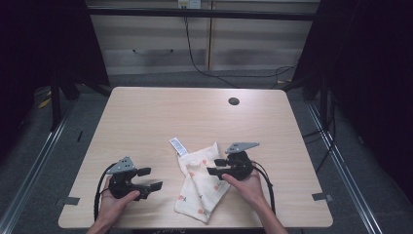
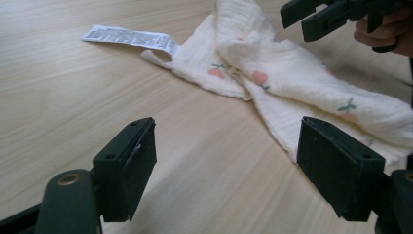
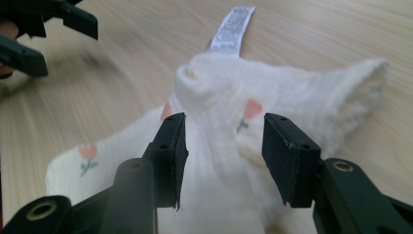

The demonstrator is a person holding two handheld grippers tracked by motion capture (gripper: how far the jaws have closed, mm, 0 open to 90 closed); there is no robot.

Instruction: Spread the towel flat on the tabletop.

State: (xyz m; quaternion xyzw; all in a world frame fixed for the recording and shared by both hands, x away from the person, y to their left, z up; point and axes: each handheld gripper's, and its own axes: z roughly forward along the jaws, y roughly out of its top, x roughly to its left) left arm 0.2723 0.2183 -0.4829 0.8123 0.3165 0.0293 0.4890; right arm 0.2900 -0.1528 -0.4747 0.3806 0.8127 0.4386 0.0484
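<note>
A cream cloth (image 1: 202,187) with small pink flowers lies crumpled on the wooden table (image 1: 146,117), near the front edge. Its white label (image 1: 178,146) sticks out at the far left corner. My right gripper (image 1: 213,166) hovers over the cloth's upper right part, jaws apart. In the right gripper view the right gripper (image 3: 221,151) is open, and a raised fold of the cloth (image 3: 219,97) sits below and ahead of the jaws, untouched by the pads. My left gripper (image 1: 152,178) is open to the left of the cloth, with bare wood between its jaws (image 2: 226,165).
A round cable hole (image 1: 234,101) sits near the table's far edge. Grey tape marks (image 1: 71,200) lie at both front corners. Pale cabinets (image 1: 156,44) and a loose cable on the floor are beyond the table.
</note>
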